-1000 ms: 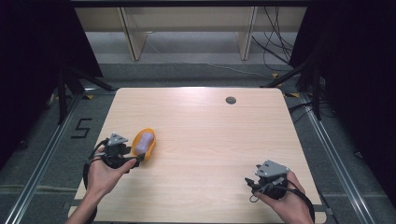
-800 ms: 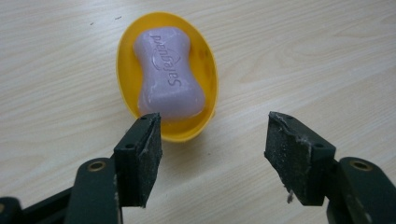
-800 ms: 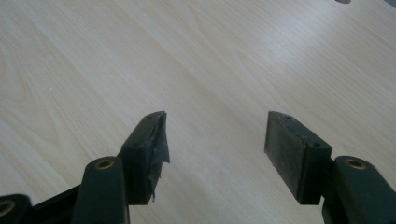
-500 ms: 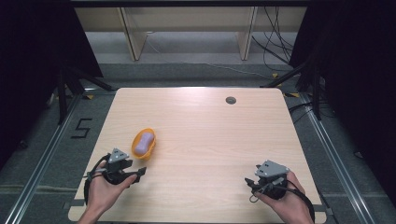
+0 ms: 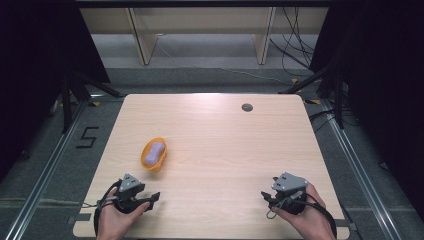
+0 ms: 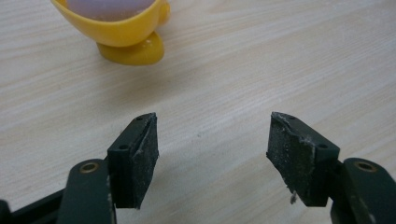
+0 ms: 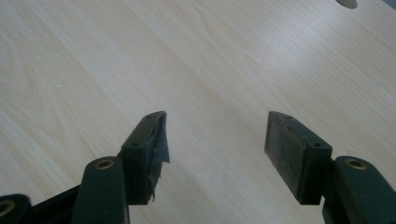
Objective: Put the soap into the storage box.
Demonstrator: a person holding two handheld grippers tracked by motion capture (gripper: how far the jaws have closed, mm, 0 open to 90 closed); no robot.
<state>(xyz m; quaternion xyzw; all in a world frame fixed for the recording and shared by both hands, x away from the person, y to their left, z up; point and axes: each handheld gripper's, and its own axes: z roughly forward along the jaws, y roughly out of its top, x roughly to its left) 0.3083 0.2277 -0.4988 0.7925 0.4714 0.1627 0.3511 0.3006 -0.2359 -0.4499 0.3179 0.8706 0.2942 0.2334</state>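
Note:
A small yellow bowl (image 5: pixel 154 154) holding a pale purple oblong object (image 5: pixel 154 150) stands on the left half of the wooden table (image 5: pixel 225 145). In the left gripper view the yellow bowl (image 6: pixel 122 32) sits at the top left, beyond the jaws. My left gripper (image 5: pixel 153 198) rests near the front left edge, a short way nearer than the bowl, open and holding nothing (image 6: pixel 212 156). Near the front right edge, my right gripper (image 5: pixel 265 196) also stands open, with bare table between its jaws (image 7: pixel 215 144).
A round dark grommet hole (image 5: pixel 247 107) sits near the table's far edge, right of centre, and appears as the grommet hole (image 7: pixel 346 3) in the right gripper view. Beyond the table stand wooden shelf legs (image 5: pixel 138 35) and loose cables (image 5: pixel 295 45) on the floor.
My left gripper let go of the yellow bowl and drew back toward the front edge. The bowl stays on the table. The right gripper has not moved.

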